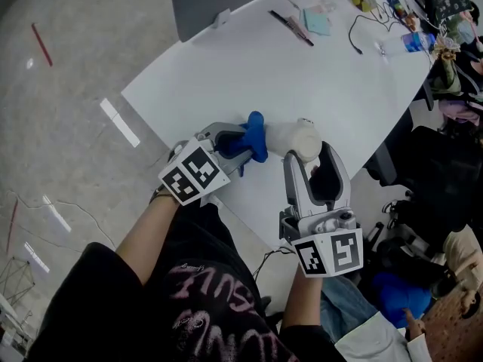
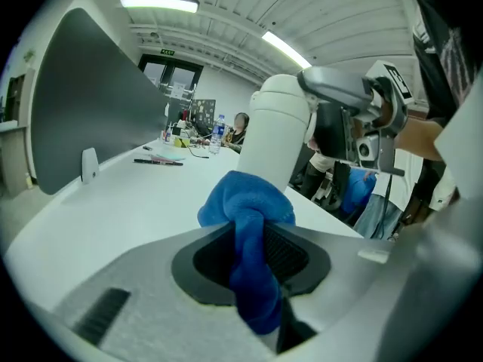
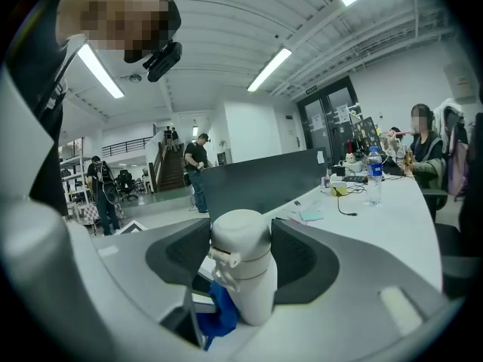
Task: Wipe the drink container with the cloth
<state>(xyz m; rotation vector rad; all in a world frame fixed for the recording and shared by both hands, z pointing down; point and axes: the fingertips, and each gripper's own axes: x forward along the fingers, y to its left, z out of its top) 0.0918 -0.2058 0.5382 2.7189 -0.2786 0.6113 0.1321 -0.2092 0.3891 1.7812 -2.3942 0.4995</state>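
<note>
White surface (image 1: 302, 74), strip-lit office — cloth (image 1: 255, 133) on drink container (image 1: 293, 137).
My left hand-held gripper (image 1: 243, 146) pinches the blue cloth against the white drink container, which is clamped between my right hand-held gripper (image 1: 311, 151) jaws — only the gripper views show ceiling lights (image 3: 279, 68) and a seated person (image 3: 424, 142).

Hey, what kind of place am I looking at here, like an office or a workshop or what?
Most likely an open-plan office or lab workspace: a long white table carrying cables and a water bottle, a dark desk divider, and strip lights on the ceiling.
</note>
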